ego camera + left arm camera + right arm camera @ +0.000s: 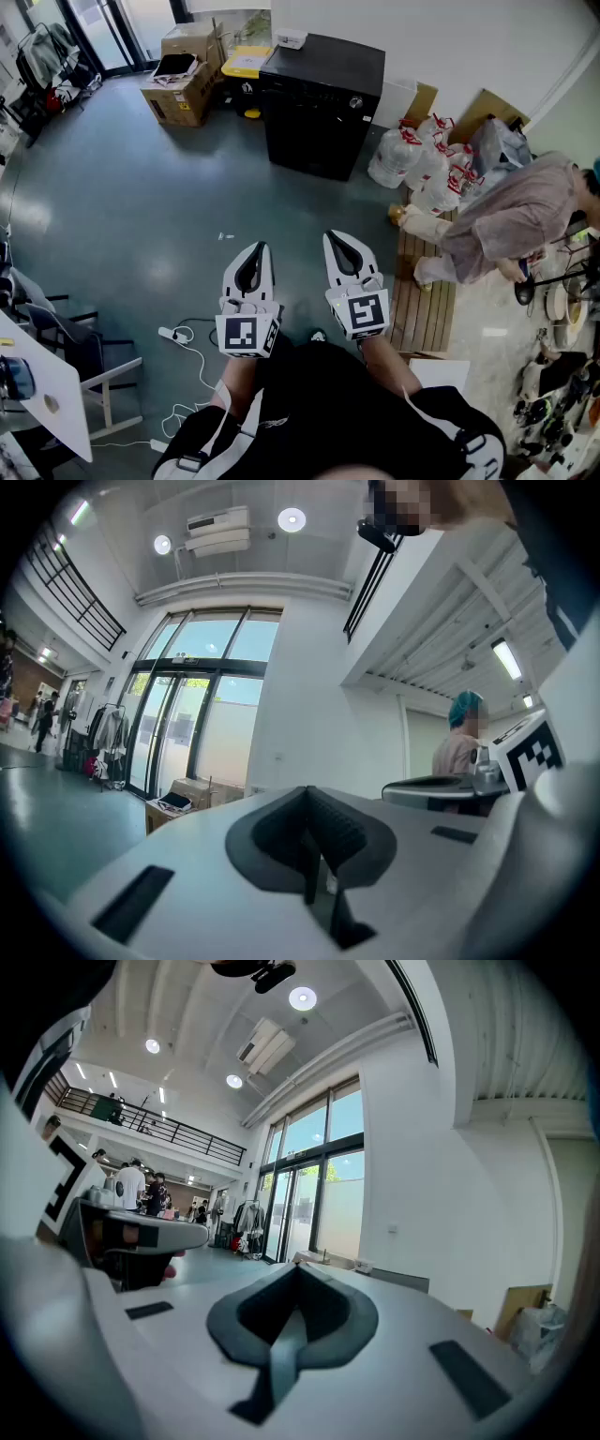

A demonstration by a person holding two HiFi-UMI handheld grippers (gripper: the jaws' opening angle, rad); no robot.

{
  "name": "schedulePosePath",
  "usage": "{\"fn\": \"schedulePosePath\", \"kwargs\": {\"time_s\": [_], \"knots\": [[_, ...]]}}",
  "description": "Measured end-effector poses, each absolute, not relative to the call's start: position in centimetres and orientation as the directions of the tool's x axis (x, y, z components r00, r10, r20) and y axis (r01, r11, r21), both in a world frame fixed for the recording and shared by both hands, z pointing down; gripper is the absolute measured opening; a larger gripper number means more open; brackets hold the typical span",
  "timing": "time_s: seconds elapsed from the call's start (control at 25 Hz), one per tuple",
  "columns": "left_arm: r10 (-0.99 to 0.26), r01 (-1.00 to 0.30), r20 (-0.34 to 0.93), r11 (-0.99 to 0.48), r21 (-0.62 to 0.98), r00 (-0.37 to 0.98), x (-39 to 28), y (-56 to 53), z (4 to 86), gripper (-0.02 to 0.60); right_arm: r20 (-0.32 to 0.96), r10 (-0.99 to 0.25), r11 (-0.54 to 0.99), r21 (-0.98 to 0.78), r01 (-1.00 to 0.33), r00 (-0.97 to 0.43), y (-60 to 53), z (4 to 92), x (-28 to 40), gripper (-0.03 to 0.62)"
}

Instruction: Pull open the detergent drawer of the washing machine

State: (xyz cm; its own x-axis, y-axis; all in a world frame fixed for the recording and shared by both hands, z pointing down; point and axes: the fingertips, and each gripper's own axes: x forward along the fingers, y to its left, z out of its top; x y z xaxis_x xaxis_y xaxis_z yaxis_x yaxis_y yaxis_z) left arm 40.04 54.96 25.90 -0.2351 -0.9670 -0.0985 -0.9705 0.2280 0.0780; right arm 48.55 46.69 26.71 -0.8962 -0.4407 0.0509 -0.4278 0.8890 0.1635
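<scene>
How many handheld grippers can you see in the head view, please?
2: the left gripper is just left of centre, and the right gripper is beside it on its right. Both are shut and empty.

Premises present as a large open hall used as a workspace, not a dwelling. Evidence: grey sealed floor (122,187), a double-height ceiling with recessed lights (302,997), a railed mezzanine (169,1129), full-height glass entrance doors (178,724), cardboard boxes (178,94), filled plastic bags (412,159) and a wooden pallet (427,309) along the wall.
</scene>
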Motion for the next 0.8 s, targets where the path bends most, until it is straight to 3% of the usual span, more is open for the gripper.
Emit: {"fn": "schedulePosePath", "kwargs": {"time_s": [0.56, 0.6, 0.72, 0.8], "knots": [[-0.977, -0.973, -0.034, 0.208, 0.102, -0.213, 37.2, 56.1, 28.2, 0.027, 0.071, -0.399, 0.914, 0.108, -0.391, -0.914, 48.9, 28.4, 45.3, 0.016], [-0.977, -0.972, -0.025, 0.208, 0.106, -0.212, 36.6, 56.1, 28.6, 0.043, 0.076, -0.395, 0.917, 0.098, -0.388, -0.915, 48.9, 28.6, 44.9, 0.034], [-0.979, -0.971, -0.005, 0.202, 0.127, -0.205, 34.8, 56.1, 29.3, 0.189, 0.095, -0.389, 0.921, 0.061, -0.385, -0.916, 49.0, 29.1, 43.8, 0.120], [-0.982, -0.972, -0.002, 0.189, 0.141, -0.191, 33.8, 56.3, 29.5, 0.233, 0.107, -0.396, 0.918, 0.048, -0.393, -0.912, 48.9, 29.6, 43.1, 0.163]]}}
